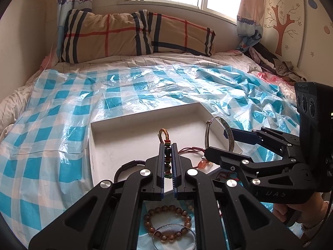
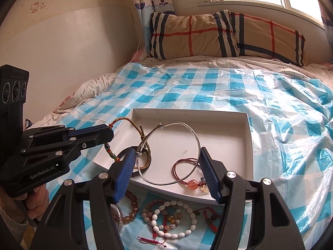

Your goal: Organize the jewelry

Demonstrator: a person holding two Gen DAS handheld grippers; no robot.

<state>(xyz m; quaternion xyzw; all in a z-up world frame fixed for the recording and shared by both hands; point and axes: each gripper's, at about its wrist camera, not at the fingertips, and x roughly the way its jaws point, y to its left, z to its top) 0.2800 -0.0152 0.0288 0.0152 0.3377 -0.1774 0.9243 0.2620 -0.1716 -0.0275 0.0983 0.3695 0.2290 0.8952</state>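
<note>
A white shallow tray (image 1: 145,114) (image 2: 247,145) lies on the checked plastic sheet on the bed. My left gripper (image 1: 168,162) (image 2: 109,134) is shut on a braided beaded bracelet (image 1: 167,156) (image 2: 110,152) and holds it above the tray's near-left corner. My right gripper (image 2: 166,173) (image 1: 216,143) is shut on a thin silver bangle (image 2: 170,154) (image 1: 220,131), its jaws spread wide across the ring, over the tray. A red cord bracelet with a pink stone (image 2: 187,175) (image 1: 203,162) and a dark braided band (image 2: 145,162) (image 1: 127,166) lie in the tray.
Several bead bracelets lie on the sheet in front of the tray: a brown one (image 1: 166,223) (image 2: 133,206), a white one (image 2: 174,218), red cords (image 2: 208,216). A plaid pillow (image 1: 135,33) (image 2: 224,35) is at the bed's head, and clothes (image 1: 270,62) are piled at the right.
</note>
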